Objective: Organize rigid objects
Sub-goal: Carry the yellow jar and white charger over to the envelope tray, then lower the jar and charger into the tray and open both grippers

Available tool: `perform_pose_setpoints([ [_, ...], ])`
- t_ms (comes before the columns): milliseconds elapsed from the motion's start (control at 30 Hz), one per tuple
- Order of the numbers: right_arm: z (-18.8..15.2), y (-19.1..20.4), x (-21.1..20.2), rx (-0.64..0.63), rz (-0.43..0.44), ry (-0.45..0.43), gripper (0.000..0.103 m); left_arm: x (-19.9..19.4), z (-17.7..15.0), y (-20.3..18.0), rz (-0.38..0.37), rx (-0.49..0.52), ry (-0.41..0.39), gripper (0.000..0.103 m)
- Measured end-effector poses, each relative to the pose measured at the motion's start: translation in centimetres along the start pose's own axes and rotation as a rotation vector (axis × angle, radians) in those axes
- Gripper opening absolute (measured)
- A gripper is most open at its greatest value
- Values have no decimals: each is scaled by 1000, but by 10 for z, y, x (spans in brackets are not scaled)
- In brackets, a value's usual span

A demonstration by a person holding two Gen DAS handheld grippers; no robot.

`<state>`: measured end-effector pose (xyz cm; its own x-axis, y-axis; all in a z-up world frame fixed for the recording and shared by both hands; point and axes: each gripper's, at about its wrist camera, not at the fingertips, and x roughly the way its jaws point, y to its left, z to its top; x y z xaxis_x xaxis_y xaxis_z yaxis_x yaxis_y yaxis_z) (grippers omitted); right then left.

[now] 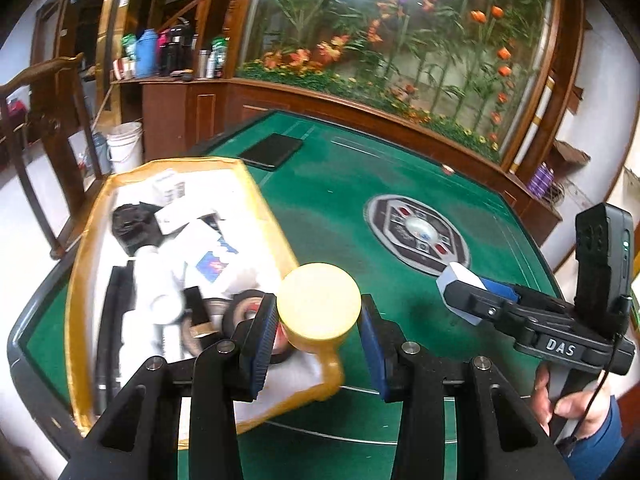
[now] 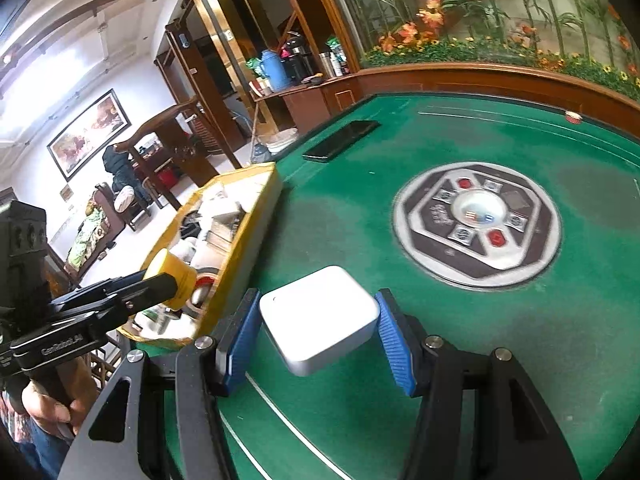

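One yellow jar (image 1: pixel 318 306), one white box (image 2: pixel 319 317), one bin (image 1: pixel 256 184)

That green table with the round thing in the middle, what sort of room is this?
Probably a home or teahouse games room: the green table with its centre dice panel looks like an automatic mahjong table, with thermos flasks on a wooden sideboard behind.

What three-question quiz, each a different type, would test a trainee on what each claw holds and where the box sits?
1. True or false: the left claw grips a yellow-lidded jar.
2. The right claw holds: A) a black phone B) a white rounded box C) a red chip
3. Fill in: the yellow-rimmed box of items sits on a ___ table.

Key: 1 true; 2 B; 3 green.
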<state>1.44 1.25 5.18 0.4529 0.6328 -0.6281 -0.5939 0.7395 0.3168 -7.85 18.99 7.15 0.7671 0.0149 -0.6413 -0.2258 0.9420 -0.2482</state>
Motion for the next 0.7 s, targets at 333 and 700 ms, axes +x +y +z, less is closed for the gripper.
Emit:
perform_pose_setpoints([
  [333, 15, 66, 27, -95, 56, 21, 57, -8, -7, 49, 61, -87, -9, 43],
  [700, 33, 131, 65, -197, 69, 57, 57, -4, -23, 90, 92, -154, 12, 43],
])
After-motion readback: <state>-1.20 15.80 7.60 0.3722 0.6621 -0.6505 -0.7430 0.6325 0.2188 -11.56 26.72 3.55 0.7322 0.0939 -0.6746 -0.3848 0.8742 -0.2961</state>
